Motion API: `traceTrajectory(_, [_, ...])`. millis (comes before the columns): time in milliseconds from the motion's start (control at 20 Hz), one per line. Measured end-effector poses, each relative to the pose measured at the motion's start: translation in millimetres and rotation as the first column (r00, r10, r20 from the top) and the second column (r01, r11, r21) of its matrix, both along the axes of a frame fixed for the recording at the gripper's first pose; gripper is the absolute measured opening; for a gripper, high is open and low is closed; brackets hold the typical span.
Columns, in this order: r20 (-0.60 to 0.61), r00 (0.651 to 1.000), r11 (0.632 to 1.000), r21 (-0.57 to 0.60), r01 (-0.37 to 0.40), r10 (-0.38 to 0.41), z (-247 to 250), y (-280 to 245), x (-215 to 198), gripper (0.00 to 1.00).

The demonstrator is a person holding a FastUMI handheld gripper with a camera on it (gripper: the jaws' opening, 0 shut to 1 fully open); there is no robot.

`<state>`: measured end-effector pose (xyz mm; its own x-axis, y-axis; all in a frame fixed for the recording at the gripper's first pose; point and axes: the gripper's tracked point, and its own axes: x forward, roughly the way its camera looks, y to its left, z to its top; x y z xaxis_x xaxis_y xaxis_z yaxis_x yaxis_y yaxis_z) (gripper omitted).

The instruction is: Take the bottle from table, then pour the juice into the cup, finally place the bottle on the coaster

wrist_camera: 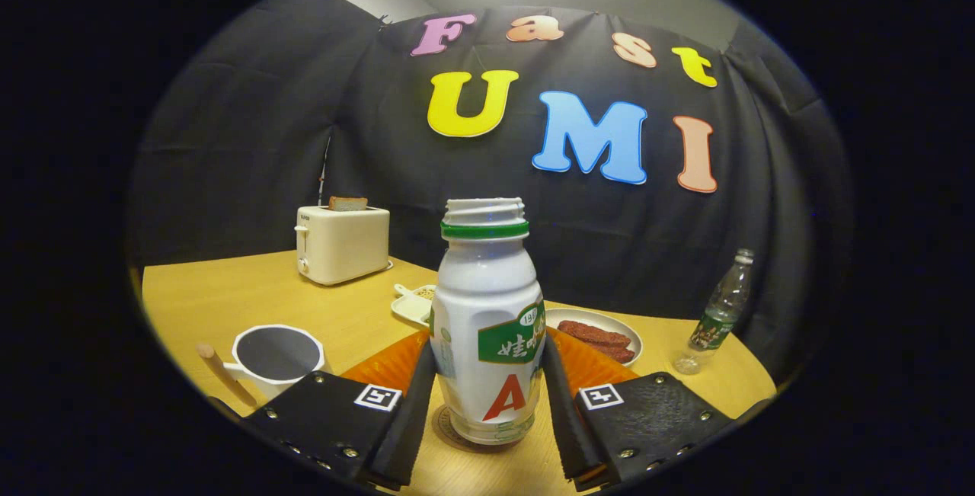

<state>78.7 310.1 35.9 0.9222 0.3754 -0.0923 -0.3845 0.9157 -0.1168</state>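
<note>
A white juice bottle (487, 305) with a green neck ring and no cap stands upright between my fingers. Its base rests on a round brownish coaster (444, 424) on the wooden table (228, 290). My gripper (487, 351) is shut on the bottle, with one finger against each side of its lower body. The white cup (276, 357) with a wooden handle stands left of the left finger; its inside looks dark and I cannot tell how full it is.
An orange mat (388, 363) lies behind the bottle. Beyond it are a white plate of sausages (602, 336), a small white dish with a spoon (413, 302), and a cream toaster (341, 243) with toast. A clear water bottle (720, 309) stands at the far right.
</note>
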Motion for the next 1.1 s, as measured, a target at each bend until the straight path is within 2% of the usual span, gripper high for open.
traceTrajectory(600, [-0.075, 0.997, 0.996, 0.088, -0.004, 0.011, -23, 3, 10, 0.70])
traceTrajectory(1100, [-0.058, 0.998, 0.986, 0.163, 0.011, -0.002, -27, -5, 10, 0.70])
